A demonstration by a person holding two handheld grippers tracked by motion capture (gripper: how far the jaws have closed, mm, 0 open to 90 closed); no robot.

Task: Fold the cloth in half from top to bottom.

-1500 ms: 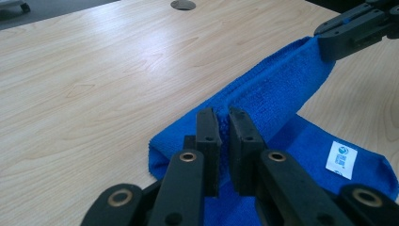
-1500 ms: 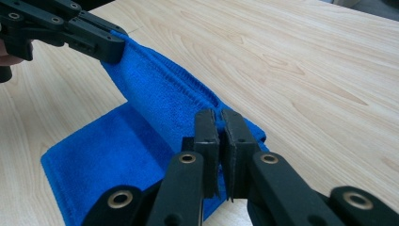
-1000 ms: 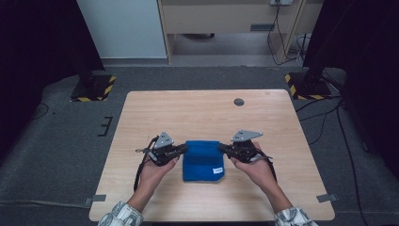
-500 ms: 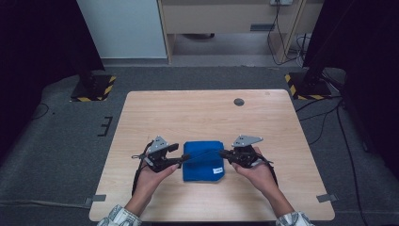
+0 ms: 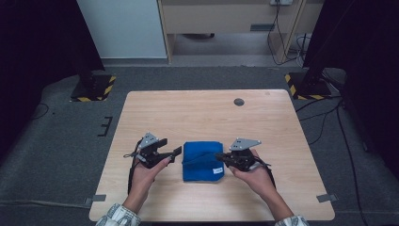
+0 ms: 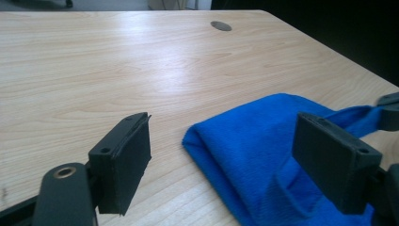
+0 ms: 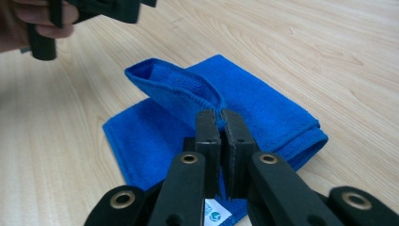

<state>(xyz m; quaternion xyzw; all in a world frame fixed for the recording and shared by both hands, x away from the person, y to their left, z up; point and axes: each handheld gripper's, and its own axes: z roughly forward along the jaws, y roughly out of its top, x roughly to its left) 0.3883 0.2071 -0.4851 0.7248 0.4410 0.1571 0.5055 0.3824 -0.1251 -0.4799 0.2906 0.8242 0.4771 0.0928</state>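
Pale wood grain runs across the table (image 5: 197, 113), which stands on grey carpet with dark stands at the far corners.

Start at the right gripper (image 7: 220, 123): its jaws are pressed together on a raised fold of the blue cloth (image 7: 197, 113), the pinched layer pulled up into a small ridge that rises from the flat part toward the jaws. In the high view this gripper (image 5: 220, 156) sits at the cloth's right edge, reaching in over it, so the cloth lies straight ahead of its fingers and partly under them.

The left gripper (image 6: 226, 155) has jaws that have just been opening; they stand well apart now with nothing pressed between them. One pad is over bare wood, the other hangs above the cloth's near edge (image 6: 263, 155), so the cloth lies ahead and to one side. From above, this gripper (image 5: 175, 151) is just beside the cloth's left edge (image 5: 203, 161), not touching it.

My reading is that the right hand alone has the cloth, and any further fold or lift turns on that pinch.

The cloth is a folded microfibre towel, roughly square, thick in layers, with a small white label (image 5: 218, 170) at its near right corner. It lies in the table's near middle, between the two hands.
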